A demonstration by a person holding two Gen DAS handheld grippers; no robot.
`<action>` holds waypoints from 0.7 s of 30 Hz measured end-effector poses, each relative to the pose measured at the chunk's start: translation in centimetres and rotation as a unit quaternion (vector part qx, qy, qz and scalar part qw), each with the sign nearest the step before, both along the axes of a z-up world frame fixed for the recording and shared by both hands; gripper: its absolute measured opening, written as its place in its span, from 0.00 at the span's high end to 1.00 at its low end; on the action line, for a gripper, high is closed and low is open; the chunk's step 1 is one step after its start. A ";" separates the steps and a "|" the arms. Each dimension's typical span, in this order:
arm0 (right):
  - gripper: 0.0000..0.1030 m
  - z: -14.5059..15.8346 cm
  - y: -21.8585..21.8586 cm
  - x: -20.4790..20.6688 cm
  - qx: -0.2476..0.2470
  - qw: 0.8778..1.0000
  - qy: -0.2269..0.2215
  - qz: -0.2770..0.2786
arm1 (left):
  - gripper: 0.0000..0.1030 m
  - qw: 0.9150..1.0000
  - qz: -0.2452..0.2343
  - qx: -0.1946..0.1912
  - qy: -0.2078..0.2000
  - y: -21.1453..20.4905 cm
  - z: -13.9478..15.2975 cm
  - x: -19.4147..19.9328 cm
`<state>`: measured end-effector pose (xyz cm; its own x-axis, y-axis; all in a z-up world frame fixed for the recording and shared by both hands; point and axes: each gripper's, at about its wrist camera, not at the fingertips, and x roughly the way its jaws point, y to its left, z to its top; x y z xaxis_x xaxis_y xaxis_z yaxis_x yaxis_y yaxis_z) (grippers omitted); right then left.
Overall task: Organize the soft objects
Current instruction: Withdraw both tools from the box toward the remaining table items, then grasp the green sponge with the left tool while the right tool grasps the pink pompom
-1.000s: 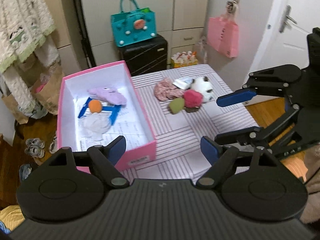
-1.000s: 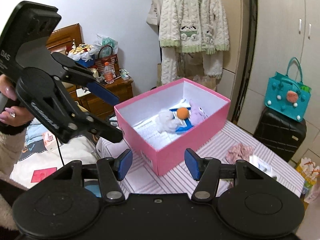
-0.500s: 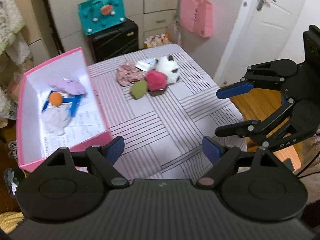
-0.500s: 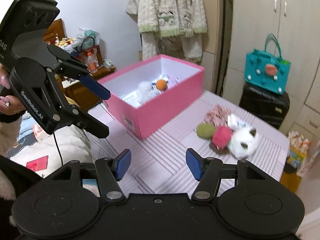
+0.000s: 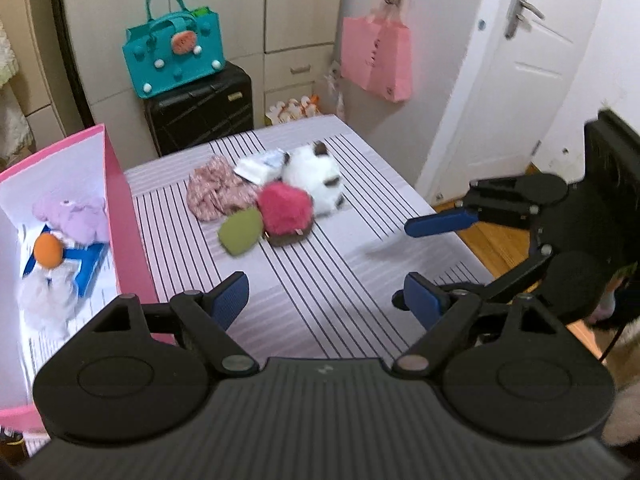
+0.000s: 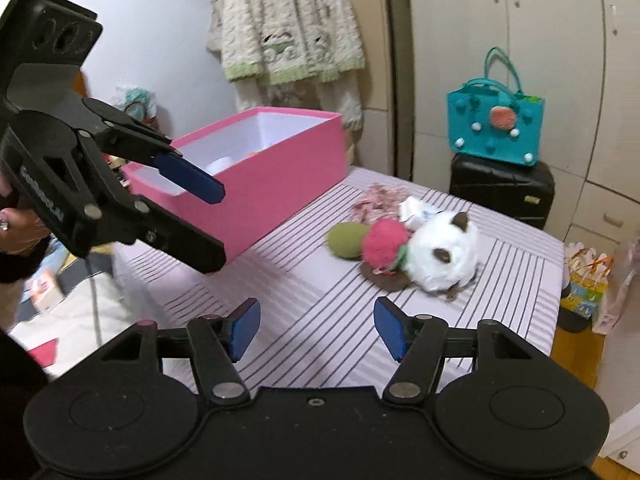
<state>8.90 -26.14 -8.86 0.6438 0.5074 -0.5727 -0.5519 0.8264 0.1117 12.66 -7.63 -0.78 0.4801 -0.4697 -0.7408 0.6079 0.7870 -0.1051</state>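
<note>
My left hand-held gripper (image 5: pixel 326 300) and right hand-held gripper (image 6: pixel 316 328) both hover released and empty over the striped counter (image 5: pixel 320 280). The soft toys (image 5: pixel 280 204) lie clustered ahead, beside the pink box (image 6: pixel 256 184).

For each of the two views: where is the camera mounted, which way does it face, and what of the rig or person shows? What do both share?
Left wrist: on the left gripper, looking down over the striped table; right gripper visible, open.
Right wrist: on the right gripper, open and empty, facing the pink box; left gripper and a hand visible.
Shared: box, white plush, pink pom-pom.
</note>
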 end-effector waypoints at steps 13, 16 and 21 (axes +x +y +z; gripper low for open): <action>0.34 -3.4 2.4 6.8 -0.076 0.994 -0.081 -0.003 | 0.41 0.991 0.033 0.132 0.002 -1.9 -4.2 8.4; 0.34 -3.7 3.1 7.6 -0.097 0.991 -0.095 0.000 | 0.45 0.989 0.008 0.143 0.032 -2.5 -5.2 9.8; 0.44 -4.2 4.2 8.4 -0.130 0.985 -0.115 0.009 | 0.49 0.982 -0.019 0.184 0.040 -4.1 -6.5 11.2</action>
<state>17.29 -21.95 -13.10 0.7640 0.3754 -0.5248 -0.5525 0.8007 -0.2316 23.86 -11.71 -7.30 0.4003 -0.1786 -0.8988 0.6382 0.7582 0.1336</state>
